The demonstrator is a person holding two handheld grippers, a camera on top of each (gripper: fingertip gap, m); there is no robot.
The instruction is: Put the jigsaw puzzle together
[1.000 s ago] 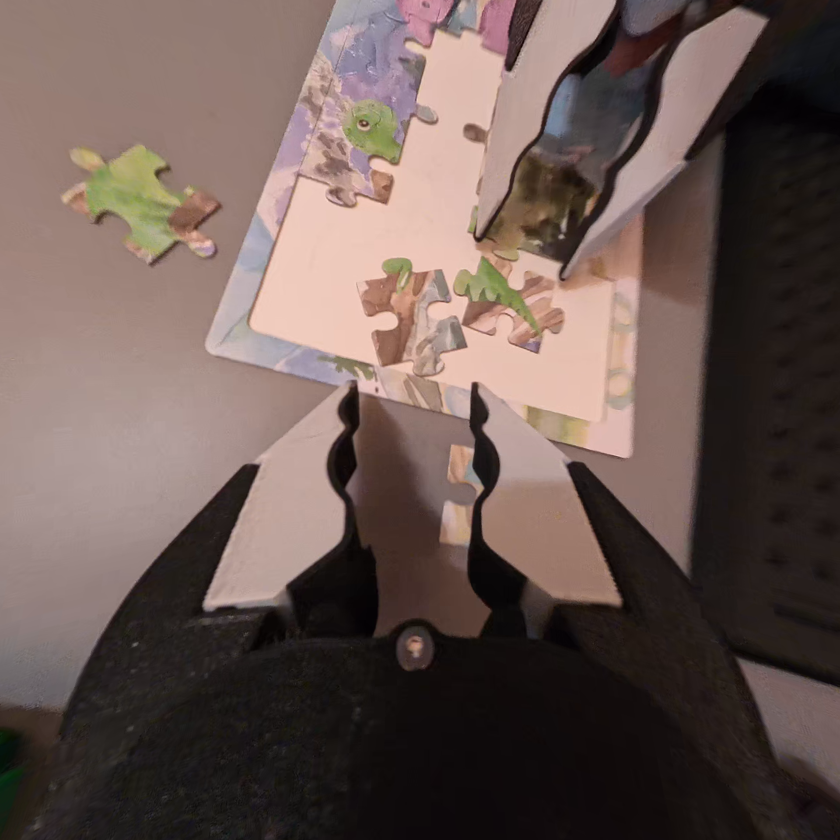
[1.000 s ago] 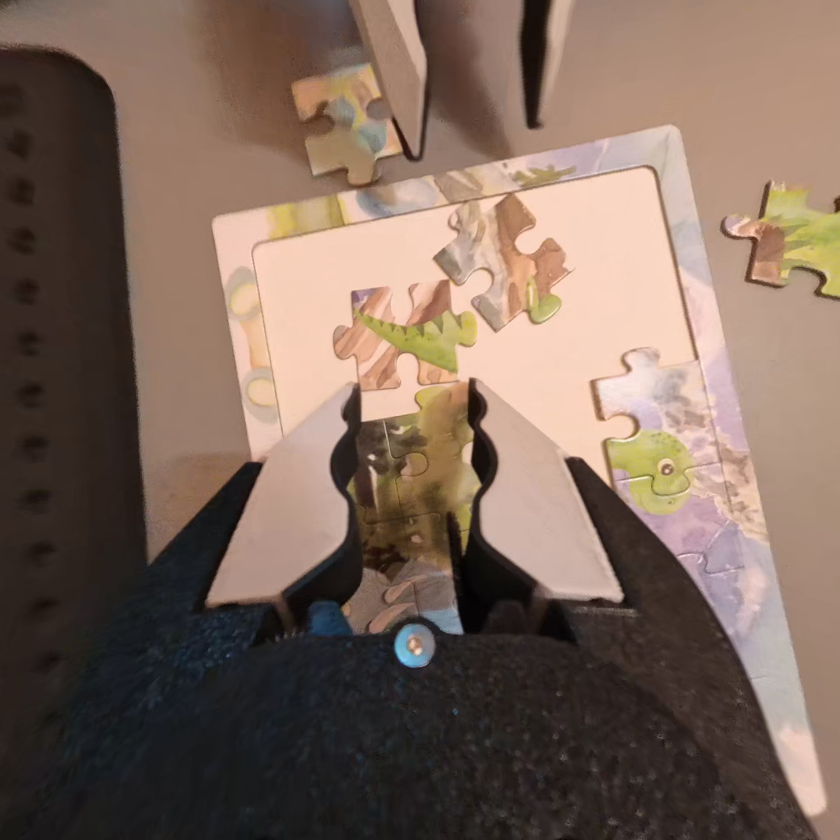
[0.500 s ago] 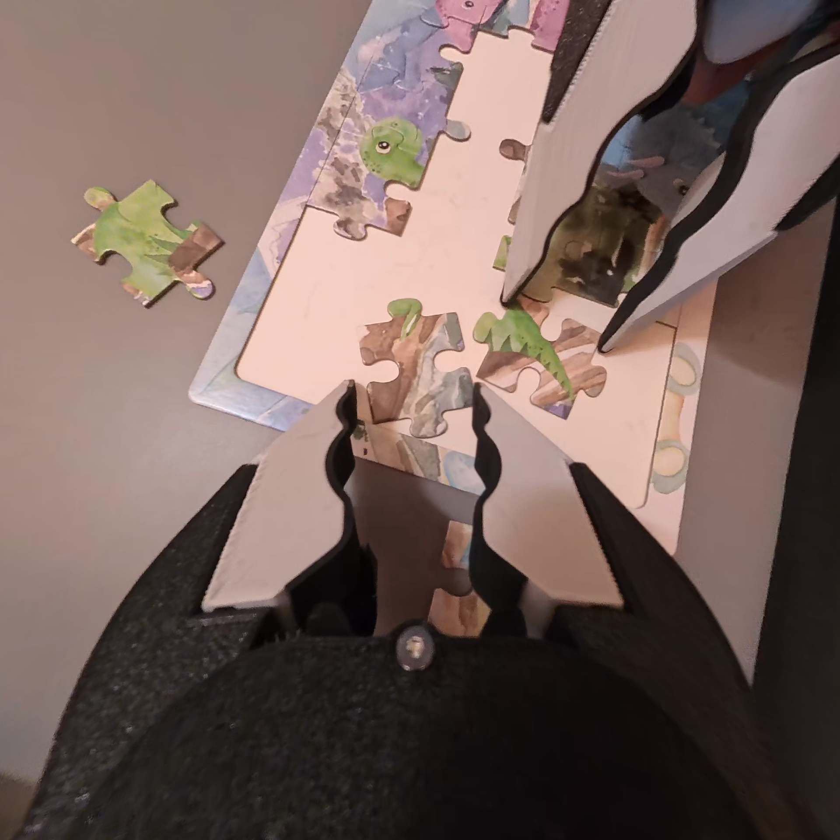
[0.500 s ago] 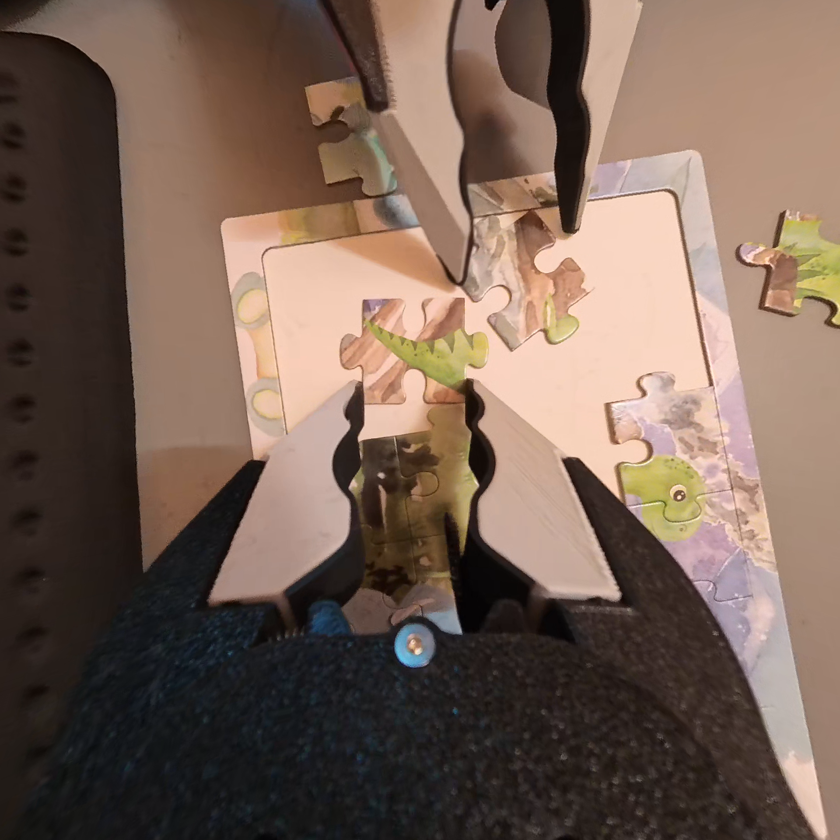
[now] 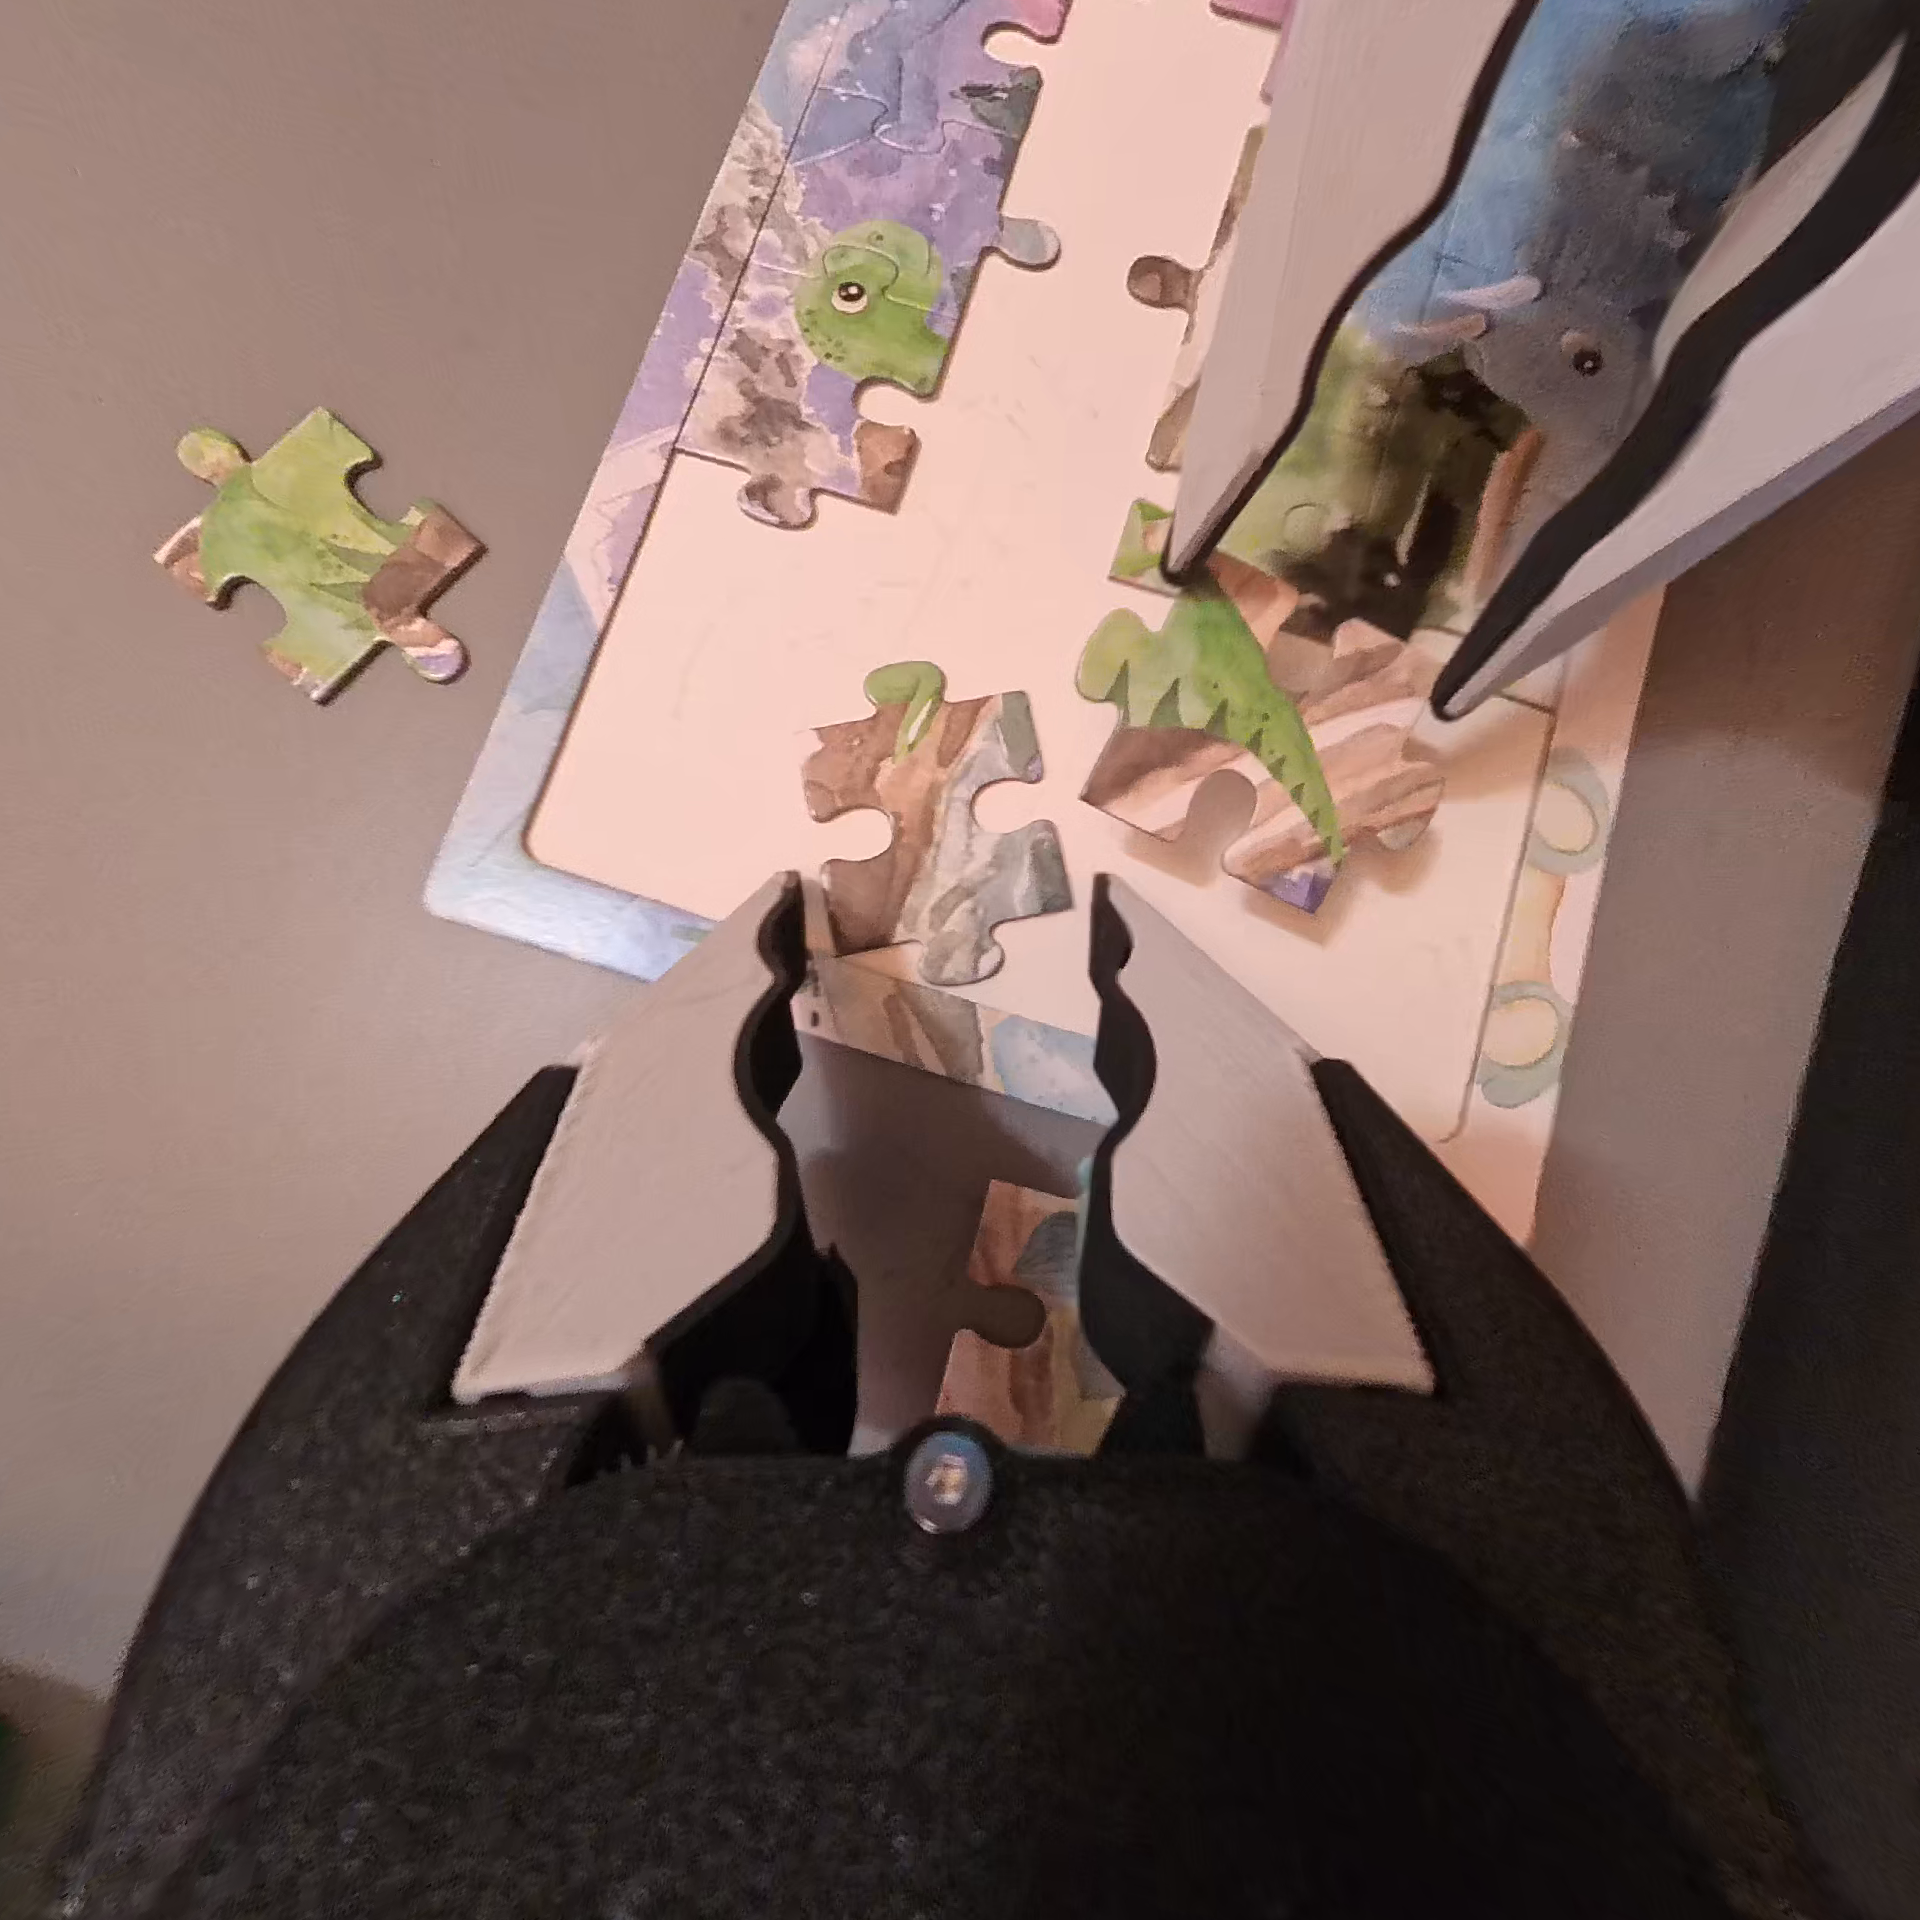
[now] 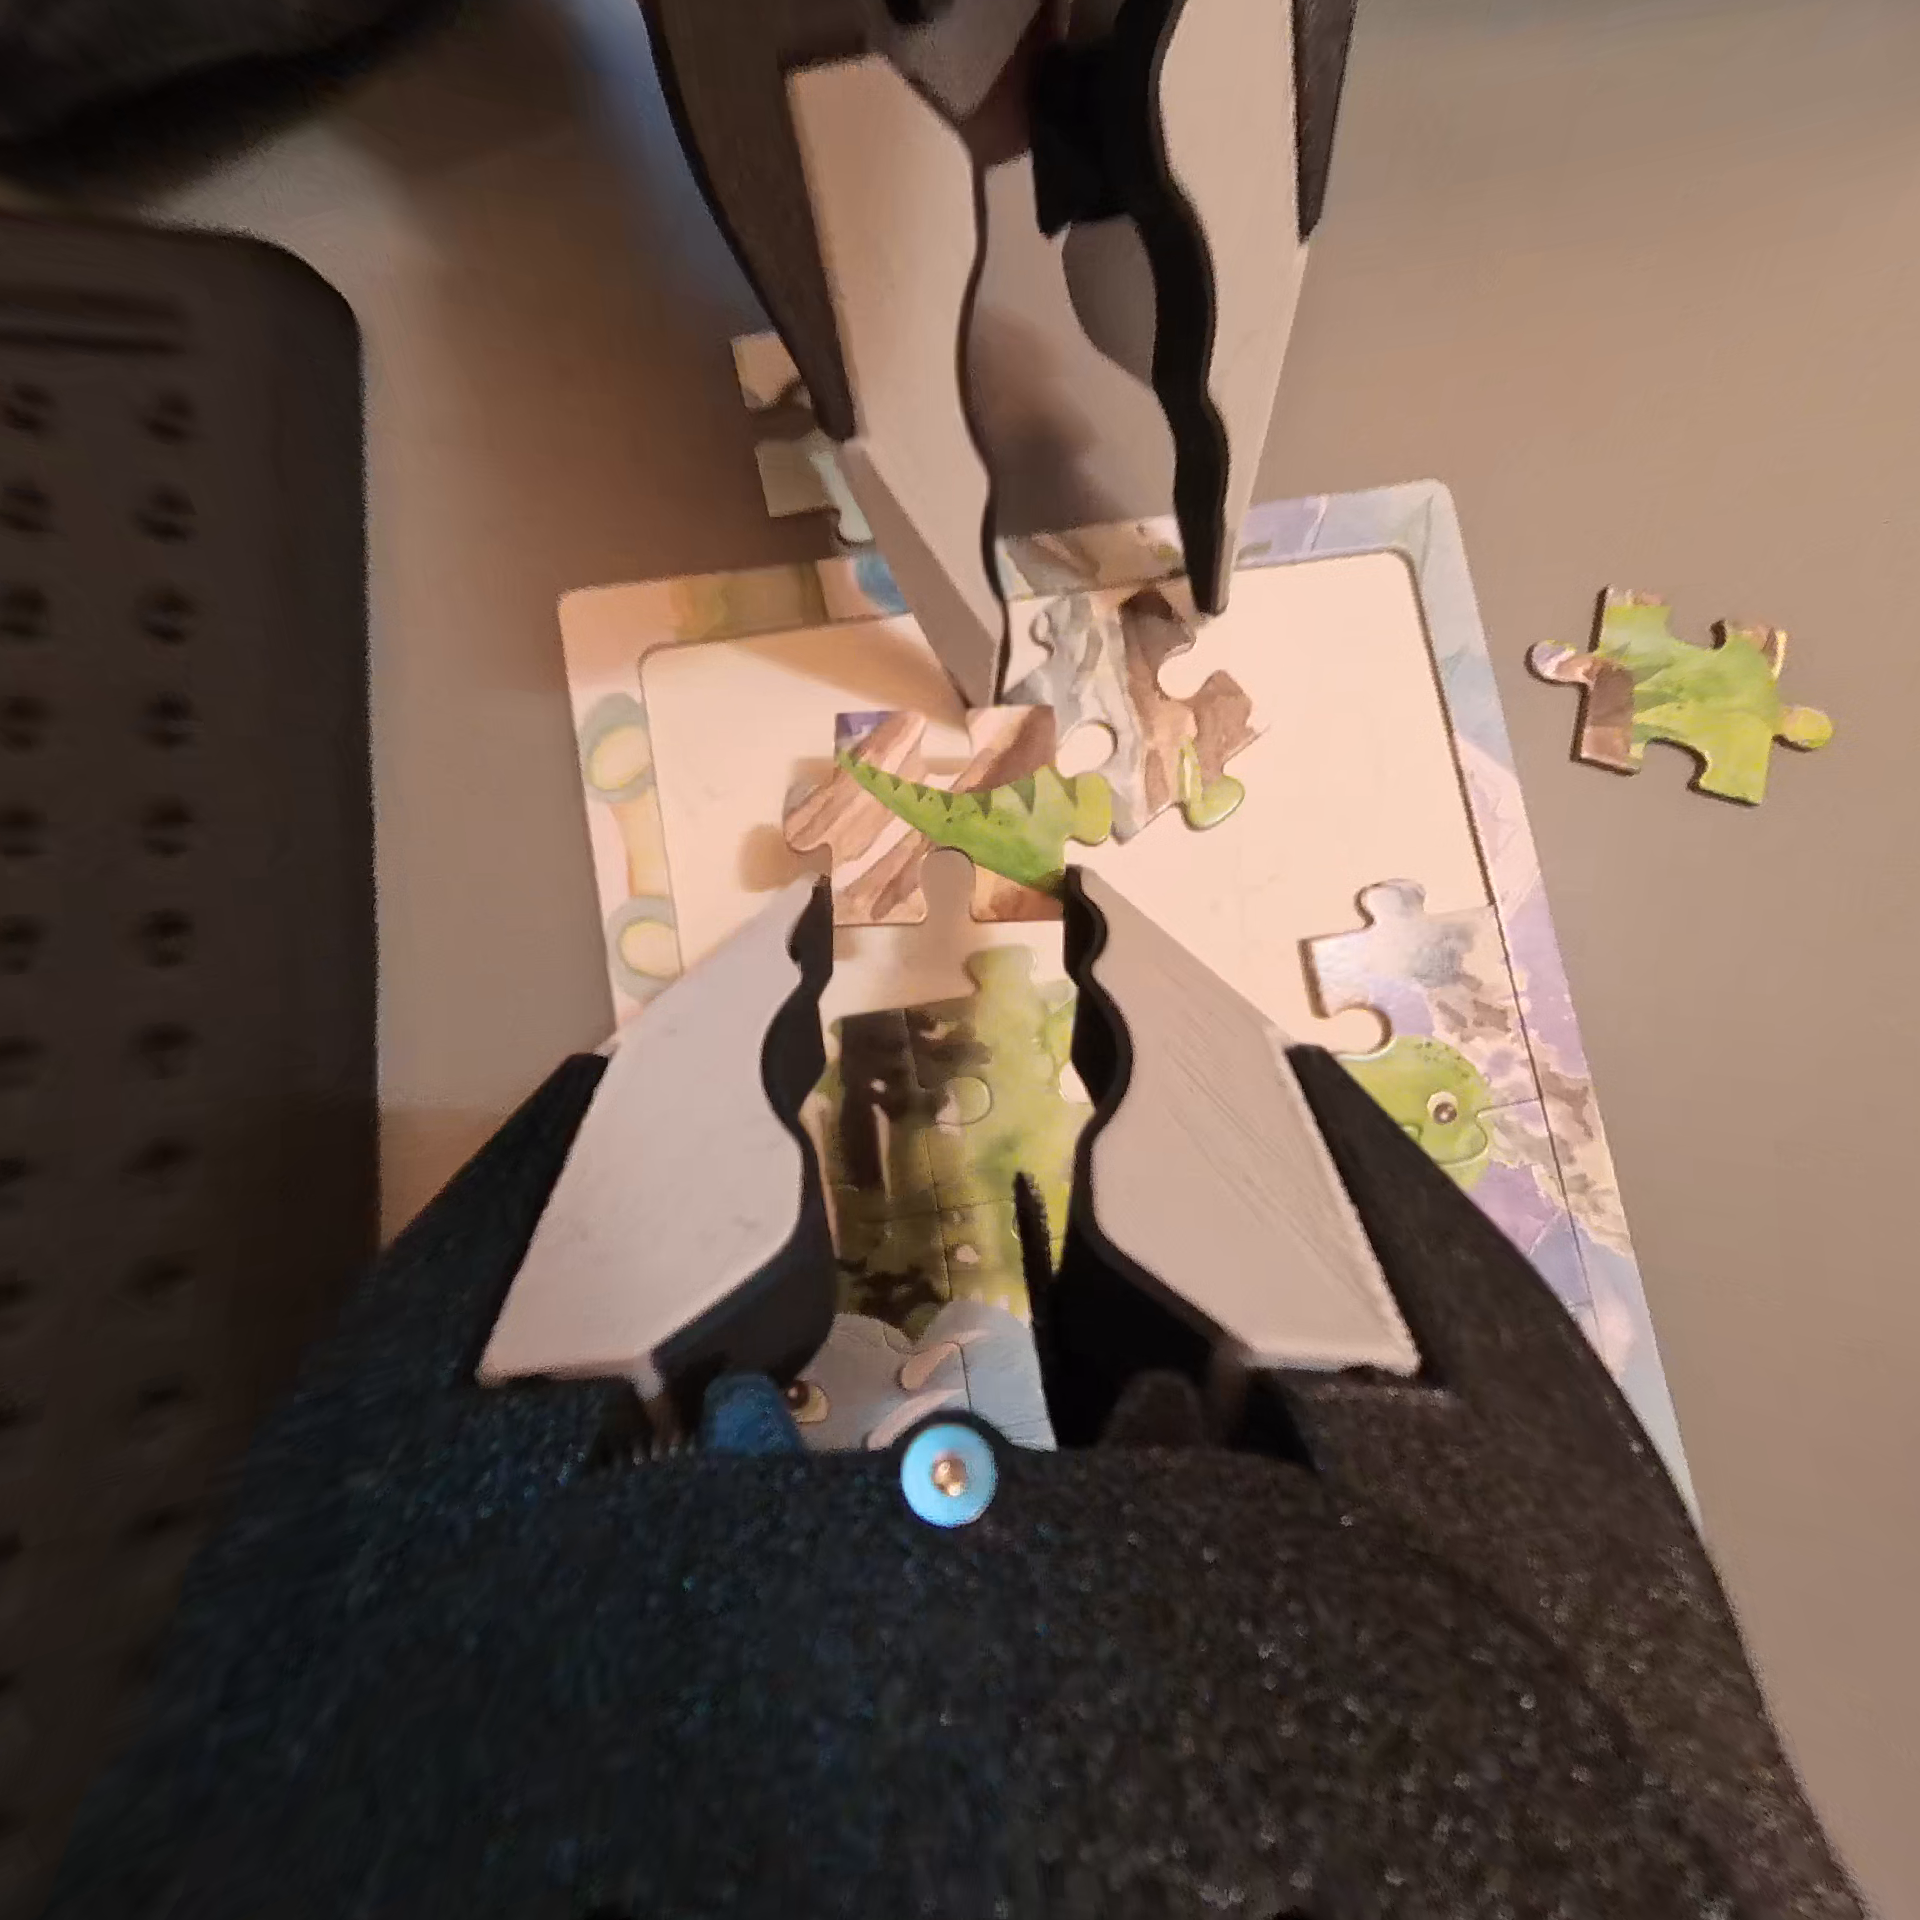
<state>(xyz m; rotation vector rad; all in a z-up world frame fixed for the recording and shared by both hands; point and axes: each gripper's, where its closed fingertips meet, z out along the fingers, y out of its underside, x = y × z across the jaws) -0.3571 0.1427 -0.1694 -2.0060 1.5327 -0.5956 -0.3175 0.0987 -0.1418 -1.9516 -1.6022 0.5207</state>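
The puzzle tray [image 5: 748, 665] lies on the grey table, also in the right wrist view [image 6: 1340, 748]. Two loose pieces lie in it close together: a brown-grey piece [image 5: 935, 821] [image 6: 1143, 707] and a green-tail piece [image 5: 1236, 738] [image 6: 956, 810]. My left gripper [image 5: 945, 894] is open, its tips on either side of the brown-grey piece's near end; it also shows in the right wrist view [image 6: 1096, 649]. My right gripper [image 6: 948, 894] [image 5: 1309, 634] is open above the joined dark green pieces [image 6: 935, 1122], tips by the green-tail piece.
A loose green piece [image 5: 322, 551] [image 6: 1683, 717] lies on the table beside the tray. Another loose piece [image 5: 1029, 1340] [image 6: 790, 457] lies under my left gripper. Joined purple pieces with a green head [image 5: 862, 301] fill one tray edge. A black perforated object [image 6: 156, 831] borders the tray. The loose piece [image 5: 1029, 1340] is about 8 centimetres from my left fingertips.
My left gripper has moved forward over the tray's edge to the brown-grey piece. Both grippers have drawn closer together over the tray. Both stay open.
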